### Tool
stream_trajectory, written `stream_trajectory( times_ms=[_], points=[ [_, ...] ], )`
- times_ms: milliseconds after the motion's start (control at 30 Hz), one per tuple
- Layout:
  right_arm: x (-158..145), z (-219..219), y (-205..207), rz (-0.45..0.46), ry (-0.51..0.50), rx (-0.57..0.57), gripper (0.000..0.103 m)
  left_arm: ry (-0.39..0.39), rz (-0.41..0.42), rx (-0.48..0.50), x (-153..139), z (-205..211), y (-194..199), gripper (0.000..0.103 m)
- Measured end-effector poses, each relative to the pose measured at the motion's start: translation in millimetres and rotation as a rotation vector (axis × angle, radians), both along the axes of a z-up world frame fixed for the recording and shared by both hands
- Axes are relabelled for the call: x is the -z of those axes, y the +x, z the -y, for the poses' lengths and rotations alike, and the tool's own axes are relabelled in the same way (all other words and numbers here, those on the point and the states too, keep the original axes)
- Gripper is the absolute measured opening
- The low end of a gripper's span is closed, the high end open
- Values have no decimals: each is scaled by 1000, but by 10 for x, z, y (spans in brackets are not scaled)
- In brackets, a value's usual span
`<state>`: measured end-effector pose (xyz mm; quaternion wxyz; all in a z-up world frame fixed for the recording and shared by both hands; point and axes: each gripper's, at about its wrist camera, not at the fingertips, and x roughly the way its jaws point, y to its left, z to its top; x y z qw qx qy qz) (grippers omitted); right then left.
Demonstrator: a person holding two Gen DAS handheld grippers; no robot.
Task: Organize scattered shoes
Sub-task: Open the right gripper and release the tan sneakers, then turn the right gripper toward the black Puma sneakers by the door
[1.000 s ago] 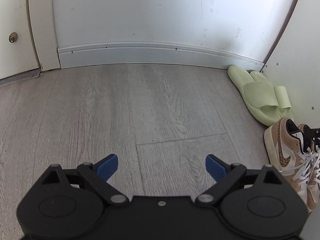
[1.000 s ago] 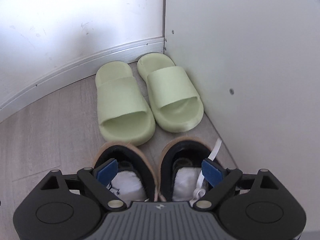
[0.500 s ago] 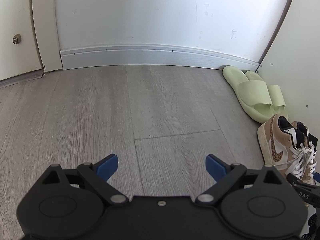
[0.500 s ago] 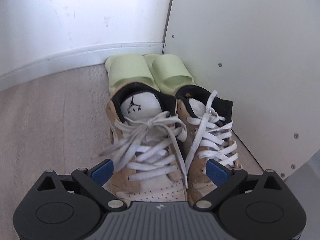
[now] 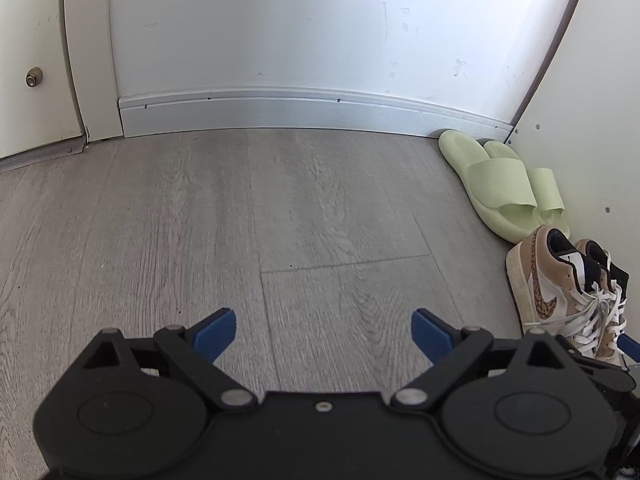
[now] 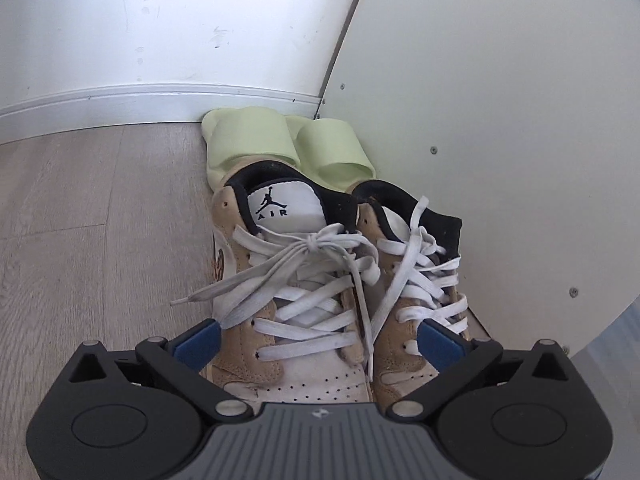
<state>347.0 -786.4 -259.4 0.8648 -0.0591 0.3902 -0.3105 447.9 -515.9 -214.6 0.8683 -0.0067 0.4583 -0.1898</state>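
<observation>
Surfaces I see in this corner

My view shows a matt grey wood-grain floor [image 5: 320, 208], tan suede-like sneakers [image 6: 320, 280] with perforated white toes and flat cloth laces, smooth matt foam-like green slides [image 5: 500, 184], scuffed white wall [image 5: 280, 32], and a satin painted skirting board [image 5: 280, 114].

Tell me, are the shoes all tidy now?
Nearly! The green slides sit paired in the corner, the tan sneakers lined up behind them. The right gripper is opening around the sneakers; the left gripper holds nothing. No other shoes show on the floor.

left claw [image 5: 323, 330]: black, blue pads | right claw [image 6: 319, 342]: black, grey ribbed plate
</observation>
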Motion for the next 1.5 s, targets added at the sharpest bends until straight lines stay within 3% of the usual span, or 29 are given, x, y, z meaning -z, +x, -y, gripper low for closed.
stream_trajectory(
  times_ms=[167, 333, 967, 1167, 1367, 1500],
  points=[
    [-8, 150, -41, 46, 102, 67, 102, 2, -6, -9, 12, -19, 8, 95],
    [-27, 173, -66, 60, 131, 130, 102, 5, -3, -11, 5, -45, 5, 95],
    [-17, 423, -157, 50, 88, 241, 102, 2, -2, -48, -12, -213, 14, 95],
    [-61, 264, -135, 5, 46, 210, 103, -13, 37, -137, -244, -523, 14, 95],
    [-227, 20, -90, 37, 126, 126, 103, -13, 81, -252, -526, -1073, -12, 95],
    [-330, -409, 78, 41, 151, 5, 103, -18, 100, -352, -732, -1560, -147, 95]
  ],
)
